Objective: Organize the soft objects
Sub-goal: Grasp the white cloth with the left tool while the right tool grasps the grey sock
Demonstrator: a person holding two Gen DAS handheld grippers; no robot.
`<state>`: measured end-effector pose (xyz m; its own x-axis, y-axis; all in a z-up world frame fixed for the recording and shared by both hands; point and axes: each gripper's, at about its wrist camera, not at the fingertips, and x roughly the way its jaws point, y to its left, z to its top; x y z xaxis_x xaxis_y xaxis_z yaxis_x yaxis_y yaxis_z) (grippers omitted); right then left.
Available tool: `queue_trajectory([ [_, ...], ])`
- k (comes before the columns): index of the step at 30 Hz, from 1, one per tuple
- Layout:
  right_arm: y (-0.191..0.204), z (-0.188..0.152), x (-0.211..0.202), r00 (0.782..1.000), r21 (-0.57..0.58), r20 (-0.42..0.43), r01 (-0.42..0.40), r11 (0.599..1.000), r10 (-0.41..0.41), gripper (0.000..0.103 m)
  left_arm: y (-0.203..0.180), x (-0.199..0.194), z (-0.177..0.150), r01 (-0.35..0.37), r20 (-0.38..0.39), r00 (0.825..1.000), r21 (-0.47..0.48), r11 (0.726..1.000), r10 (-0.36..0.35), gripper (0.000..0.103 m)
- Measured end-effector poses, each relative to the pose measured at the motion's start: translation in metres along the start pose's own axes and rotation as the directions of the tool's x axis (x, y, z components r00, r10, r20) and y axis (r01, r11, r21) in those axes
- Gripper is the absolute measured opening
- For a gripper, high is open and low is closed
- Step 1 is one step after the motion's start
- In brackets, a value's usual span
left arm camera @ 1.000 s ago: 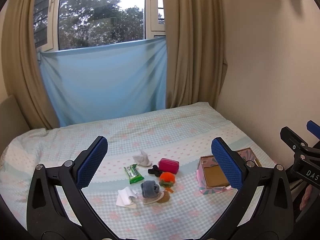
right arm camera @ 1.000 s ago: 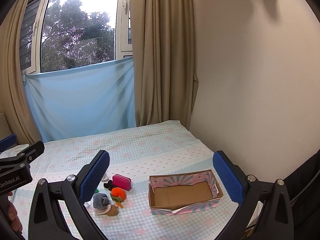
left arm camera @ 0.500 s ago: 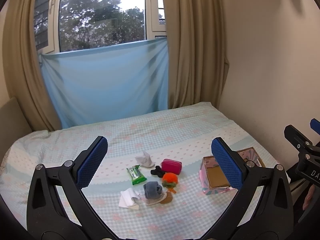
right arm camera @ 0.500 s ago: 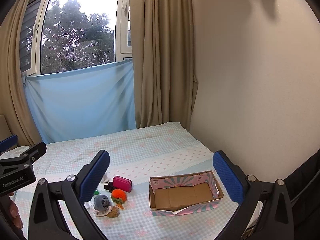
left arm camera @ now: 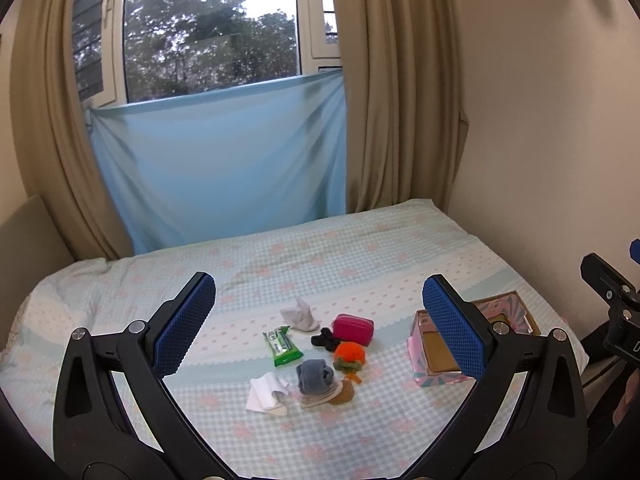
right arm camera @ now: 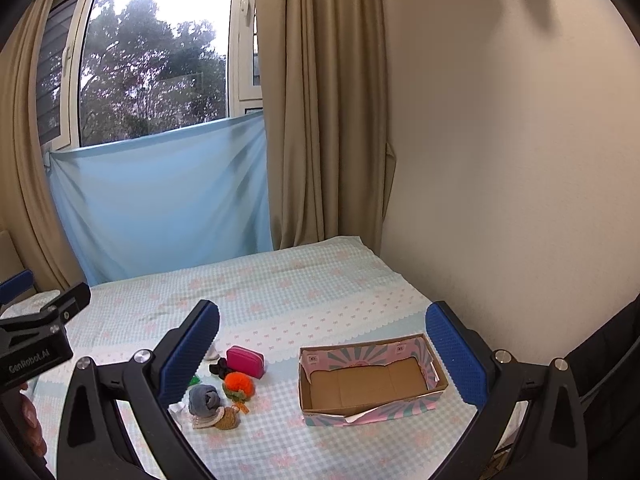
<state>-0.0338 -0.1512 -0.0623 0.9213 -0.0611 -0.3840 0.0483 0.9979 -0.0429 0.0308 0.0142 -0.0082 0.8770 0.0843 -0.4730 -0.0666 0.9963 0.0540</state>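
Both tools hang above the near edge of the bed [left arm camera: 360, 264], well apart from everything on it, which suits a first look before any pick. The left hand-held gripper [left arm camera: 320, 324] has its blue pads spread wide with nothing between them, and the right hand-held gripper [right arm camera: 322, 354] is spread just as wide and equally empty. The soft things lie bunched in one loose cluster on the checked sheet: a rolled grey sock [left arm camera: 314, 374] lying against a small brown piece, an orange plush toy [left arm camera: 349, 354] just beside it, a pink pouch [left arm camera: 353, 329] behind that with a black hair tie [left arm camera: 325, 339] against its near side, a green wipes packet [left arm camera: 282, 345], a crumpled white tissue [left arm camera: 300, 314] farther back and a folded white cloth [left arm camera: 266, 394] nearest the camera. The cardboard box [right arm camera: 370, 380] sits on the right, near the cluster, open-topped and showing a bare floor, so it is likely the place meant to receive them. Nothing has gone in yet; the work looks to be at its very start. Its spot on the right probably favours the right tool for drops and the left for picks.
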Motion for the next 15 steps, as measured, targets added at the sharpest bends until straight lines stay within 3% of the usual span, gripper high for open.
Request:
queue_trajectory([
  [6,0.003,-0.002,0.012,0.997,-0.042,-0.049,-0.056,0.998,0.054,0.103,0.016,0.008,-0.01,-0.039,-0.061,0.997,-0.029,0.999,0.037,0.103],
  [15,0.044,-0.046,0.062,0.975,-0.022,-0.172,-0.149,0.989,0.143,0.103,0.071,0.051,-0.074,-0.02,-0.222,0.975,-0.04,0.999,0.01,0.103],
])
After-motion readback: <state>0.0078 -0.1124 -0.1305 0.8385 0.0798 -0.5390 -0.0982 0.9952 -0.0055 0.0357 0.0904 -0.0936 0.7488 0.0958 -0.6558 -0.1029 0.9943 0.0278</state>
